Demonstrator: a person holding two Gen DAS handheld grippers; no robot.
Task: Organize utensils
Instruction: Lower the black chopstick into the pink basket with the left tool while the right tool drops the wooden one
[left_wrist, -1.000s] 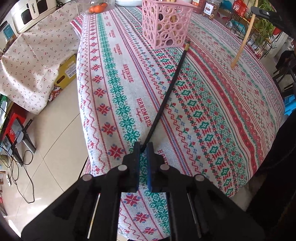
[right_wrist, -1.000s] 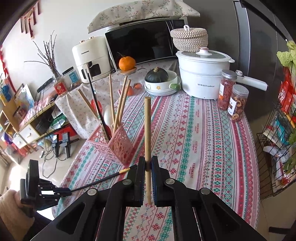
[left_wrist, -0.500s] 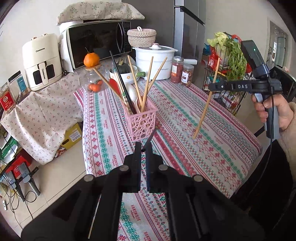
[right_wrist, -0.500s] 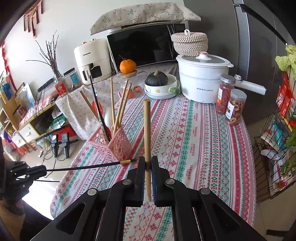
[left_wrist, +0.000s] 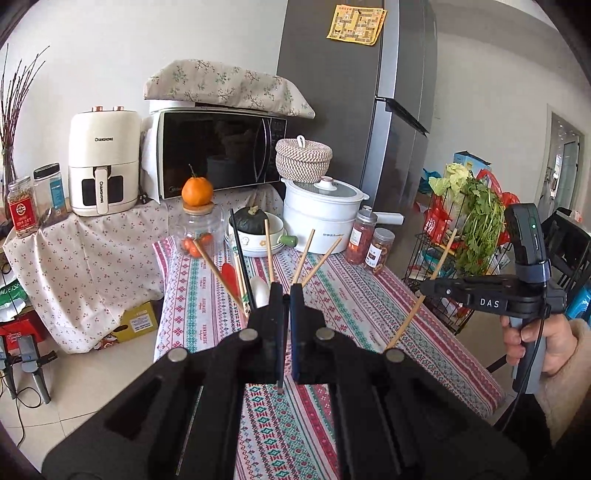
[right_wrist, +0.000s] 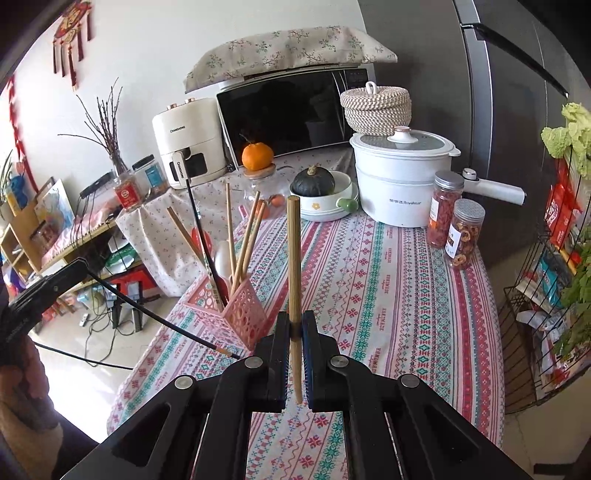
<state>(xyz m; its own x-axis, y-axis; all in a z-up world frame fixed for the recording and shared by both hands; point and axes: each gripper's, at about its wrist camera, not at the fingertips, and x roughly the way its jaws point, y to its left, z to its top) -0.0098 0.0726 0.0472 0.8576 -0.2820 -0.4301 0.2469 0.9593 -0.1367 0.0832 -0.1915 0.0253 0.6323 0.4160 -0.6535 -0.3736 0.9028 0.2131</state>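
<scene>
Carrying chopsticks: left gripper (left_wrist: 284, 295) clamps a black chopstick (right_wrist: 162, 322), right gripper (right_wrist: 294, 325) a bamboo chopstick (right_wrist: 294, 266); next, likely dropping both into the pink basket (right_wrist: 236, 317).

table (right_wrist: 388, 295) under patterned striped cloth | pink basket (right_wrist: 236, 314) near its left edge | white pot (right_wrist: 402, 184) at far end, right of basket | squash bowl (right_wrist: 325, 199) left of pot | two jars (right_wrist: 454, 225) right of pot | glass jar (right_wrist: 264, 188) beyond basket
</scene>
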